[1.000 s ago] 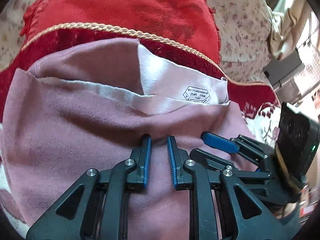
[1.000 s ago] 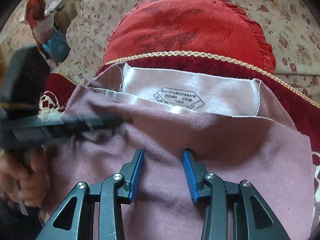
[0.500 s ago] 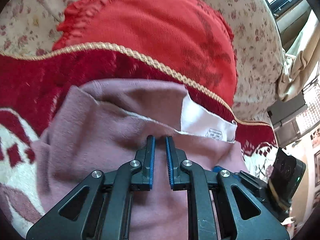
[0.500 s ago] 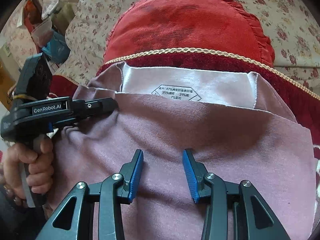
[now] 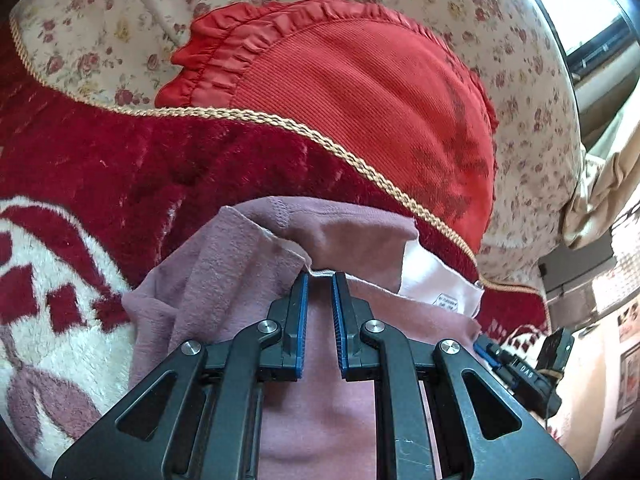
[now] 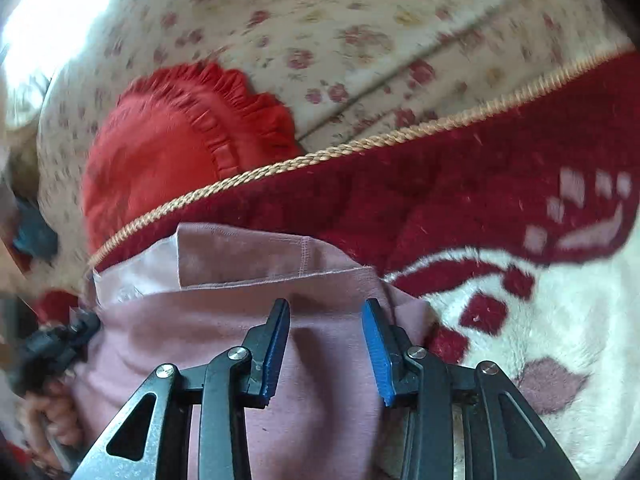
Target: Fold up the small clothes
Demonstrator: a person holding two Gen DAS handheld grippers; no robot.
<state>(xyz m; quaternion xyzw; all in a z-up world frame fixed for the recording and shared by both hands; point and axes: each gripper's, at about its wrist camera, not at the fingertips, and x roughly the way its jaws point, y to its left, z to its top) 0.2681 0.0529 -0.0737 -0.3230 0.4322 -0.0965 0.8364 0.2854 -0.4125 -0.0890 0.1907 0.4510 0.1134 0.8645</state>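
The pink garment [image 5: 320,360] lay on a red-and-white blanket [image 5: 120,184], its far edge folded back to show a white lining [image 5: 436,288] with a printed label. Behind it sat a red cushion [image 5: 360,112] against a floral sofa [image 5: 100,20]. The left gripper [image 5: 320,280] sat at that folded edge, jaws narrow, with cloth running between them; whether they pinched it could not be told. The right gripper [image 6: 326,308] hovered over the garment's right side near its corner, jaws moderately apart and just been closing a little, cloth beneath them, nothing gripped.
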